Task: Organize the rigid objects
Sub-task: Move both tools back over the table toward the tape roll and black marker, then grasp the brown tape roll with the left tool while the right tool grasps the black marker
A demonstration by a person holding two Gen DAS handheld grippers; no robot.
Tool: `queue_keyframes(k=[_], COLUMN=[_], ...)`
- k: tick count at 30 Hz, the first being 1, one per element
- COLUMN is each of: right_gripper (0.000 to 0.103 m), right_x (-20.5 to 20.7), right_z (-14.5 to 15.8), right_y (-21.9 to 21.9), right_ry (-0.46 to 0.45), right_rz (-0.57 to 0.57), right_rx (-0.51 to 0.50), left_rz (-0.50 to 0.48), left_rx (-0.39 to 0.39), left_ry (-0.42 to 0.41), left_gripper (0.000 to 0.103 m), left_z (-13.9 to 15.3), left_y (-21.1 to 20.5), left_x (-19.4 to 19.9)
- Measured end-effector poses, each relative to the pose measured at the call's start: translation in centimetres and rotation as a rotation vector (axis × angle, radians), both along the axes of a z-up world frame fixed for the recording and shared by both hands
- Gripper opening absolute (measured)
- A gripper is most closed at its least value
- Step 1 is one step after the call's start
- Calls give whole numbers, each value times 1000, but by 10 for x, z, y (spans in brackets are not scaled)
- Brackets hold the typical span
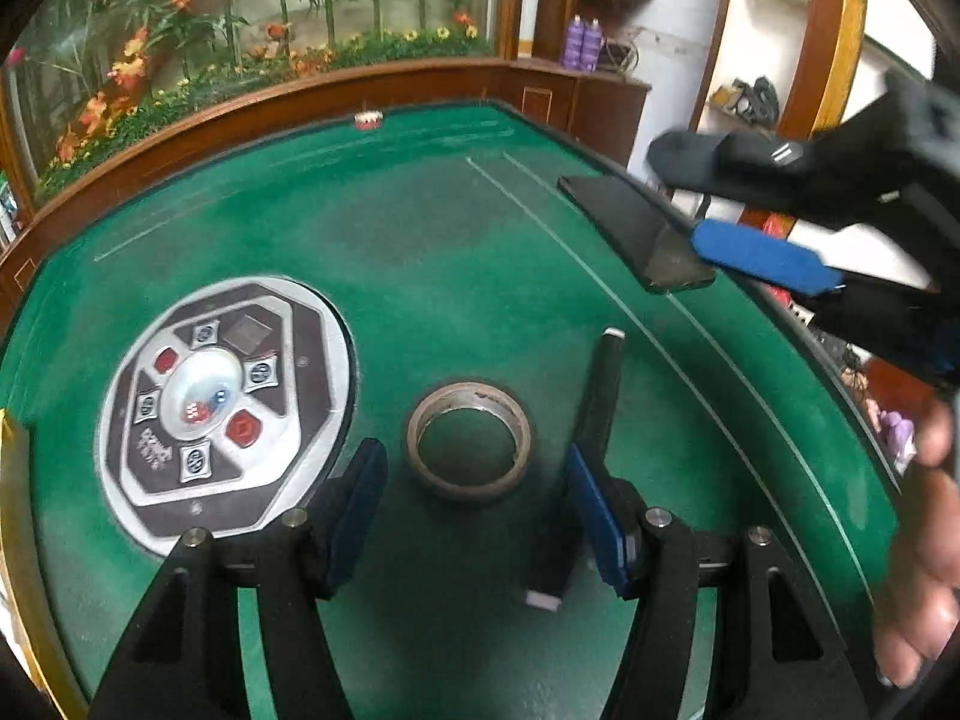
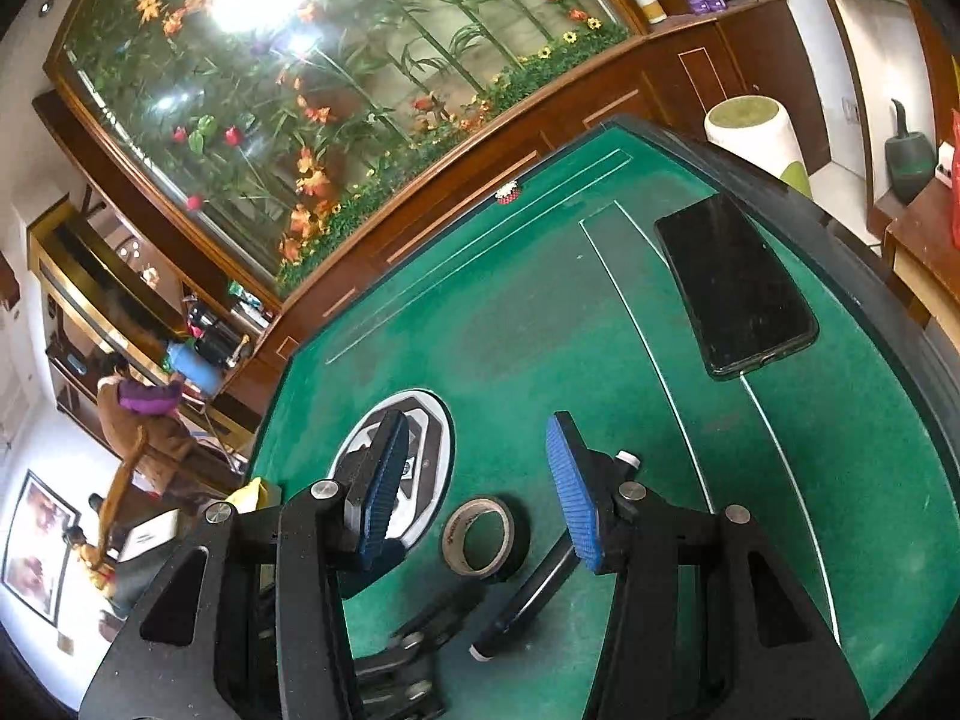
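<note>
Both tongs hang released above the green tabletop (image 1: 456, 252), the left tongs (image 1: 474, 516) straddling the tape roll (image 1: 468, 441) beside a black pen (image 1: 603, 396), phone (image 2: 735, 285) at 1 o'clock; closing on the roll likely comes next.

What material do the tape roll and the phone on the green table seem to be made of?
Tape roll: probably a cardboard core, dull grey-brown inside, wrapped in glossy black plastic tape. Phone: smooth black front that looks like glass, with faint reflections; its case material is unclear.
</note>
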State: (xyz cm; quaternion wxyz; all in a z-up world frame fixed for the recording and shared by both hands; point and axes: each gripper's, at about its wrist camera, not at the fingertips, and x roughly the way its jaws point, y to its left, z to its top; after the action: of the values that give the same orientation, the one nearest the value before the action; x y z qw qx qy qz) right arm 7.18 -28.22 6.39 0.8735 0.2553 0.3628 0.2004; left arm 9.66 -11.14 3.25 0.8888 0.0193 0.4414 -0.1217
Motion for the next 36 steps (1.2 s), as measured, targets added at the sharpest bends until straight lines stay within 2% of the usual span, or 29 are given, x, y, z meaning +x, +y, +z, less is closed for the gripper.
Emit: queue_keyframes(k=[6, 7, 8, 9, 12, 16, 20, 27, 29, 30, 32, 33, 34, 36], right_gripper=[48, 48, 48, 48, 55, 56, 55, 57, 58, 55, 40, 26, 16, 13], right_x=[2, 3, 4, 5, 11, 20, 23, 20, 16, 14, 9, 6, 2, -2], right_z=[3, 2, 2, 1, -4, -18, -32, -61, -61, -63, -64, -65, -65, -64], right_y=[3, 3, 3, 4, 8, 13, 28, 62, 71, 78, 92, 101, 107, 111], right_ry=[-6, -8, -5, 2, 64, 167, 216, 236, 183, 163, 104, 71, 46, 36], right_rz=[3, -3, -11, -16, -49, -72, -48, 66, 78, 95, 172, 214, 235, 279], right_rx=[-18, -32, -43, -53, -157, -266, -328, -453, -526, -560, -617, -663, -711, -711], left_rz=[7, 38, 43, 48, 108, 137, 172, 199, 202, 204, 215, 218, 222, 231], left_rx=[11, 14, 2, -9, -8, -48, 14, -30, -34, -39, -42, -46, -48, -50], left_ry=[45, 64, 43, 38, 39, 41, 6, -23, -22, -21, -20, -20, -21, -22], left_gripper=[67, 66, 60, 59, 59, 59, 59, 59, 59, 59, 59, 59, 59, 59], left_z=[-19, -24, -22, -21, -20, -19, -20, -19, -20, -20, -21, -21, -21, -21], left_y=[-4, 1, 4, 8, 29, 62, 79, 106, 107, 107, 108, 109, 111, 113], left_x=[21, 24, 21, 18, 6, -27, -50, -57, -56, -56, -55, -55, -57, -57])
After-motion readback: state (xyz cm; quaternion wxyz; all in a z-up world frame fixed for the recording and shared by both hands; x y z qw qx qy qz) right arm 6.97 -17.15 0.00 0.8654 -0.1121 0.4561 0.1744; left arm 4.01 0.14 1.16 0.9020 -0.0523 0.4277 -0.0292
